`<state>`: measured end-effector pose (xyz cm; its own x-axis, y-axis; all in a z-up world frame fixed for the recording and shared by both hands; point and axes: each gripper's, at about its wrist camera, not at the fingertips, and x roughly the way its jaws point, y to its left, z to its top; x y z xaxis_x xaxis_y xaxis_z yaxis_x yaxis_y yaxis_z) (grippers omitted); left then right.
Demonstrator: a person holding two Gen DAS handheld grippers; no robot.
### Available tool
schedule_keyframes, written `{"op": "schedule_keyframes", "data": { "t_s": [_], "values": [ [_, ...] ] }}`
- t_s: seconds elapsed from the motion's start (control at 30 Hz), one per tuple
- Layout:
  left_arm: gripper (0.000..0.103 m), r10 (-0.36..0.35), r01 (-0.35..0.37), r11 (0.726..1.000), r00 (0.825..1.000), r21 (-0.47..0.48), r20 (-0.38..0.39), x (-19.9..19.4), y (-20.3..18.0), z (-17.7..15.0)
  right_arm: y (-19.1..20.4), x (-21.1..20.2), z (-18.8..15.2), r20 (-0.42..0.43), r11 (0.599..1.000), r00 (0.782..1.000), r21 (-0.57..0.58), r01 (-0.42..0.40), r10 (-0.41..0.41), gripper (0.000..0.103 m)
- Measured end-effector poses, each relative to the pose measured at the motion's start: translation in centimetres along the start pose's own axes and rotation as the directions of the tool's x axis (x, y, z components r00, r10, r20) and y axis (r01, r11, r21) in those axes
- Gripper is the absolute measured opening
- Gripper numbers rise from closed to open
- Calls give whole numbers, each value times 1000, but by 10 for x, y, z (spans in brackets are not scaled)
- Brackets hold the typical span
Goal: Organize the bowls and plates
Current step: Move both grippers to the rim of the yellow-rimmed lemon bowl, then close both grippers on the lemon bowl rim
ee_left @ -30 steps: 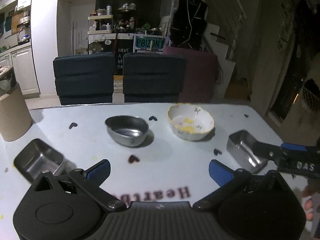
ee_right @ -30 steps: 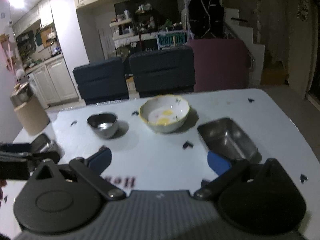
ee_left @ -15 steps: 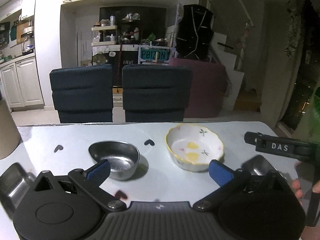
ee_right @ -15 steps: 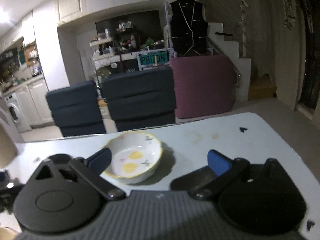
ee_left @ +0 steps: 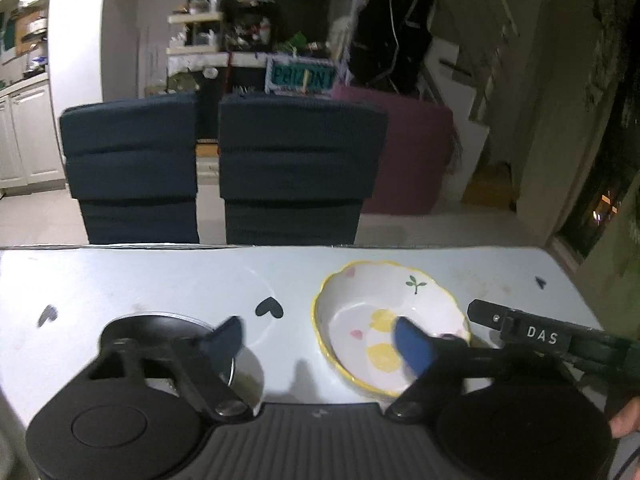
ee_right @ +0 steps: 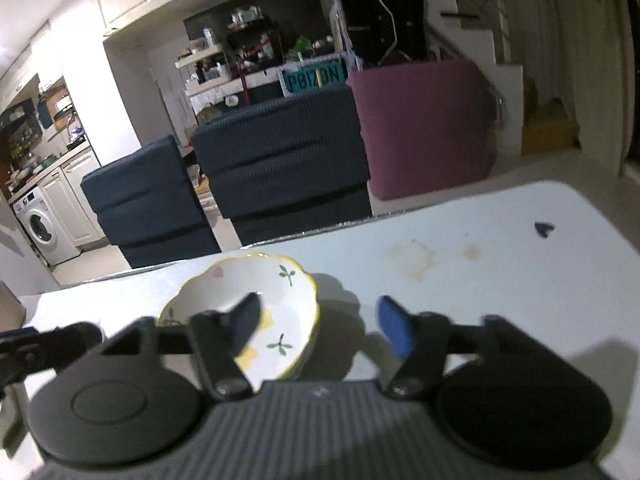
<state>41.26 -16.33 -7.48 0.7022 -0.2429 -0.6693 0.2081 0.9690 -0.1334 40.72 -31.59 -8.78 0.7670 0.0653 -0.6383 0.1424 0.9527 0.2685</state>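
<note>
Both my grippers tilt down over the white table [ee_left: 160, 280], side by side near its far edge. My left gripper [ee_left: 318, 340] is closing, jaws still apart; its right finger [ee_left: 412, 346] sits inside the floral bowl [ee_left: 360, 300], its left over the steel bowl [ee_left: 248, 376], gripping nothing. My right gripper [ee_right: 320, 326] is closing too, straddling the floral bowl's [ee_right: 280, 280] right rim, left finger [ee_right: 246, 322] inside, not yet pinching. The floral bowl sits mid-table towards the far edge.

- A home, open-plan dining area: washing machine [ee_right: 40, 228] under kitchen cabinets [ee_right: 74, 196].
- Padded dining chairs [ee_left: 300, 168] at the table [ee_left: 160, 280], stairs [ee_right: 472, 16] behind.
</note>
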Motion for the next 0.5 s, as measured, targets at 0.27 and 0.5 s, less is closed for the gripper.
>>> {"op": "schedule_keyframes", "data": {
  "t_s": [0.27, 0.5],
  "values": [
    [52, 46, -38, 996, 993, 76, -105, 55, 3, 14, 2, 27, 3, -90, 999, 996, 27, -17, 20, 52],
    [41, 38, -19, 993, 986, 116, -160, 77, 6, 14, 10, 43, -7, -155, 1000, 988, -15, 10, -12, 25]
  ]
}}
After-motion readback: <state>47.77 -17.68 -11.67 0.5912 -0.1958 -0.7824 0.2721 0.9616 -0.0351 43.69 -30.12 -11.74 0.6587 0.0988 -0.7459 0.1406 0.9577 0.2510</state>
